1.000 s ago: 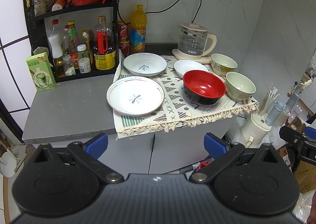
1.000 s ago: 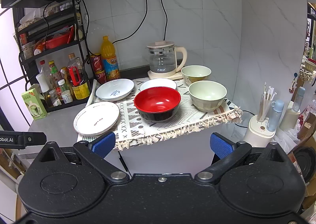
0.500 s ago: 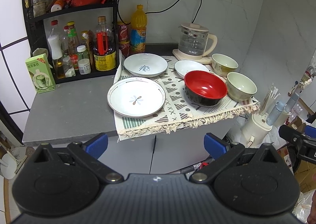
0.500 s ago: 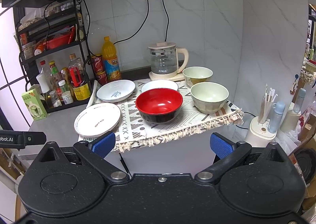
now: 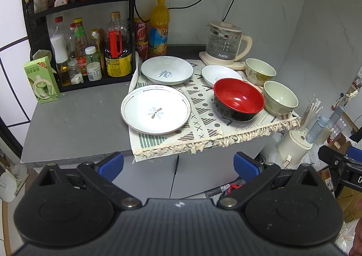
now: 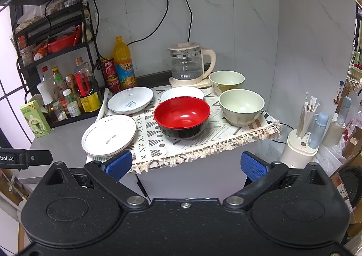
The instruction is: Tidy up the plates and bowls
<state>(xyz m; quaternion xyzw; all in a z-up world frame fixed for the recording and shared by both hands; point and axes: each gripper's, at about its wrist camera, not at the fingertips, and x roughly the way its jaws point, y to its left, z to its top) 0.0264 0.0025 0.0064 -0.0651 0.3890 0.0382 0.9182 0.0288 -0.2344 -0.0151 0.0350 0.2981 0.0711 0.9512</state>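
Since a second ago you have brought both grippers slightly closer to the counter; the dishes themselves have not moved. Your left gripper (image 5: pixel 178 163) hangs in front of the counter edge, jaws spread wide and empty. Your right gripper (image 6: pixel 185 163) is level with it, equally wide and empty.

On the patterned fringed cloth (image 5: pixel 203 129) every dish sits upright, mouth up. The flat white plate with a flower motif (image 5: pixel 155 111) lies at the front left. The shallow white dish with blue markings (image 5: pixel 167 70) is behind it. The red-and-black bowl (image 5: pixel 238 99) sits front centre, a small white dish (image 5: pixel 218 73) behind it. Two pale green bowls (image 6: pixel 241 106) stand right, beside the glass kettle (image 6: pixel 187 65).
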